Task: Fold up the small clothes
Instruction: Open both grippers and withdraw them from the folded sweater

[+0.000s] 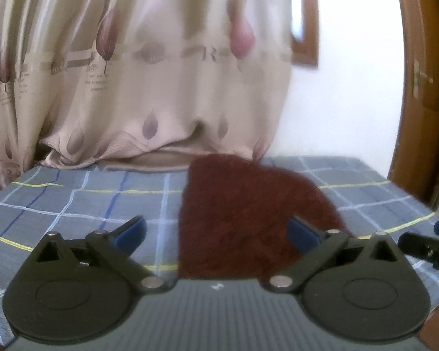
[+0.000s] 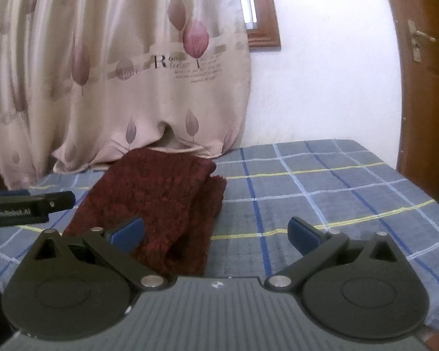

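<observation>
- the dark red knit cloth [image 2: 161, 201] lies folded on the checked bed [image 2: 322, 193], near the curtain [image 2: 117, 73].
- the left claw [image 1: 216, 231] is wide open, holding nothing.
- the right claw [image 2: 216, 231] is wide open too, just beside the cloth.

Your left gripper [image 1: 216, 234] and right gripper [image 2: 216, 232] look the same: black round housings, black link arms with silver pins, blue finger pads [image 2: 128, 231], and a grey ribbed body with a small white mark.
</observation>
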`<state>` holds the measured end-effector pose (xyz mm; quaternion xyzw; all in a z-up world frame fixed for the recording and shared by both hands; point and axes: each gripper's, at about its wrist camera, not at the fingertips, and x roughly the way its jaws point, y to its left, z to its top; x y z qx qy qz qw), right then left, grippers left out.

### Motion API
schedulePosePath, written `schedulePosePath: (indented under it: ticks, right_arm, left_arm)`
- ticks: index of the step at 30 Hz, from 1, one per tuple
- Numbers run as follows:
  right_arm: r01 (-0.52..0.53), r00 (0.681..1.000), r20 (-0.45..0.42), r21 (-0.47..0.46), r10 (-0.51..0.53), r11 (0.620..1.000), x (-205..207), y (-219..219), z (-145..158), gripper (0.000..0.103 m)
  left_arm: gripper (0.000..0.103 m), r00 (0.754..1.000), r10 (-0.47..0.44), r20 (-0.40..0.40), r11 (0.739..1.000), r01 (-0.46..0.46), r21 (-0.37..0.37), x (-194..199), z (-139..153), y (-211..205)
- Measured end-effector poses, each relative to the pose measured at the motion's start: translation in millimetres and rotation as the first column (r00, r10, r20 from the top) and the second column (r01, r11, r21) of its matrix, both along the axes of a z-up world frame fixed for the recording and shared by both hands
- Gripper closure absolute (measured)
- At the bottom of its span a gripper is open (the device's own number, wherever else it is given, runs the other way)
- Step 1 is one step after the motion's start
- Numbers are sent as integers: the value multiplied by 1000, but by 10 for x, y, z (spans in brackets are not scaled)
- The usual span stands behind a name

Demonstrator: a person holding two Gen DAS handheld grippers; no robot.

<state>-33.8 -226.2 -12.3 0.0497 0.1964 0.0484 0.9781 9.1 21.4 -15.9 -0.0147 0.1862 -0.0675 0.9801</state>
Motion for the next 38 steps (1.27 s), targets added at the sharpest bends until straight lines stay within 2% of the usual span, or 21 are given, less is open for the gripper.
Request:
schedulePosePath:
  ticks: [3,6,9,10,14,17,25,31,35,38]
  right_arm:
    - [-3,1000,16,5,3,1000,-55,-22,38,0]
    - [-16,999,29,-4,16,1000,-100,-4,62,0]
    - [-22,999,31,-5,22,1000,-119,14,61,0]
    - [-28,999,30,-1,28,1000,-122,15,62,0]
    - [-44,998,35,-1,44,999,-144,33,74,0]
    - [-49,998,37,2,49,999,-144,36,80,0]
    - [-49,998,38,11,49,999,-161,20,71,0]
    - [-50,998,35,20,49,999,-162,-2,57,0]
    - [-39,999,38,7,39,999,-160,29,58,0]
    - [-25,999,37,-14,26,1000,-152,70,53,0]
  left_arm:
    - [0,1000,3,14,1000,-3,-30,-14,48,12]
    - [0,999,-33,-15,997,32,-64,26,92,35]
    - [0,999,-33,5,997,33,-76,18,119,48]
    - [0,1000,-24,4,998,24,-65,17,127,32]
    - [0,999,41,25,998,-42,56,-24,150,-109]
    - [0,998,54,38,993,-58,105,-78,155,-171]
    - [0,1000,12,-7,999,-12,51,-54,125,-144]
    - [0,998,63,20,993,-65,99,-60,76,-221]
    - [0,998,57,21,994,-59,95,-66,75,-232]
    - [0,998,56,-24,994,-53,96,-10,76,-244]
